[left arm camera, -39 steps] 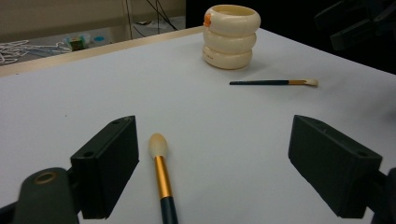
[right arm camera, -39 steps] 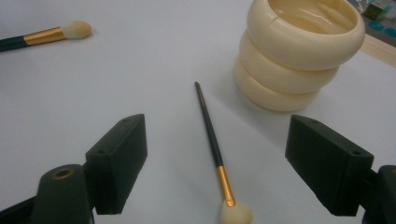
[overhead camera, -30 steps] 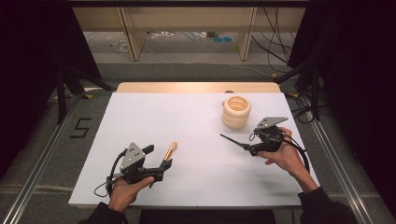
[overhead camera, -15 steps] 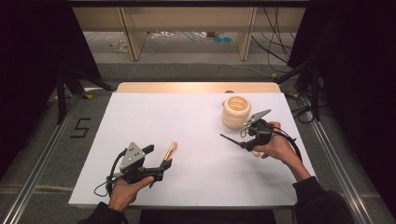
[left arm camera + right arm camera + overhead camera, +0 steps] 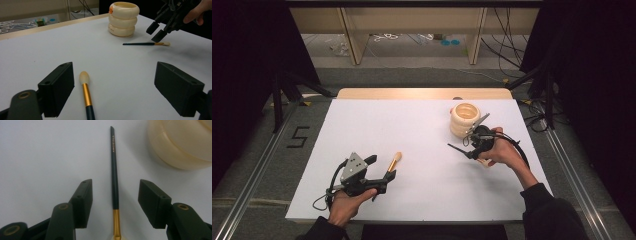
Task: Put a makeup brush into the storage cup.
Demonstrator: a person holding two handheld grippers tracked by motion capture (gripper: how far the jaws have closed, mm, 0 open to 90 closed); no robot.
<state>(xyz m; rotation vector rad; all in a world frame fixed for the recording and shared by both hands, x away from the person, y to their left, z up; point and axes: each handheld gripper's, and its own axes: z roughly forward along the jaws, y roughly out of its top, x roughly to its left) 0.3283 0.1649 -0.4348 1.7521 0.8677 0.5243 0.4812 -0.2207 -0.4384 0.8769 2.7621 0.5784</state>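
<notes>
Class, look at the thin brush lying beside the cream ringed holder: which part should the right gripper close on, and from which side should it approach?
Grip the thin brush on its dark handle just above the gold ferrule, coming from above. It lies flat on the table, and the right gripper already straddles it, jaws either side, just closing, not yet touching.

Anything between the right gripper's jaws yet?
Yes: the thin brush lies between the right gripper jaws, which have just been closing, pads not touching it, in the right gripper view.

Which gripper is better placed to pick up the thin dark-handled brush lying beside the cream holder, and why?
The right gripper: its jaws, just closing, already straddle the thin brush by the cream holder. The left gripper sits across the table over the other brush.
</notes>
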